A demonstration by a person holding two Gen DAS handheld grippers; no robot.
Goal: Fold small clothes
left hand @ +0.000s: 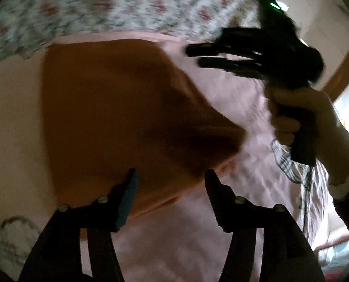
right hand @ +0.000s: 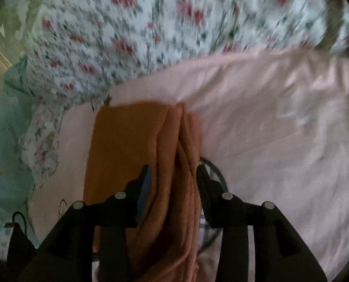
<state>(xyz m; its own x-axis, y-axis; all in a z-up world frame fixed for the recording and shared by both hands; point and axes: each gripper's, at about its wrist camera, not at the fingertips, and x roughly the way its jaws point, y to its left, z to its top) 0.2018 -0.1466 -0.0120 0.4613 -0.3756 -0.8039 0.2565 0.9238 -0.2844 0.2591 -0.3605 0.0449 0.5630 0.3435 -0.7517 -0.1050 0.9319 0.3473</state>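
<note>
**A:** Pink sheet (right hand: 280, 122) over a bed, with a flowered quilt (right hand: 151, 28) bunched beyond the tips of both tools. Where is the garment?

**B:** The rust-orange cloth (right hand: 127, 141) lies on the sheet right ahead of the right tool (right hand: 173, 176), its bunched side running back between the jaws. From the left wrist view the same cloth (left hand: 118, 108) spreads just past the left tool (left hand: 171, 183), one loose corner trailing off toward the right tool (left hand: 195, 57), which a gloved hand (left hand: 306, 117) holds off to that side.

**A:** Are they gripping?

**B:** No. Both sets of jaws stand spread. The left has nothing between its pads; the right straddles the folds without pressing them.

**A:** How will it handle?

**B:** Soft, light and limp, I'd judge, possibly a knit. It will sag and crease wherever lifted, so take it by a corner or along a hem, pinching all layers together.

**A:** Anything unclear?

**B:** Plenty. Motion blur smears the quilt, the cloth's near end is hidden under the right tool, and I cannot tell what garment it is.
</note>
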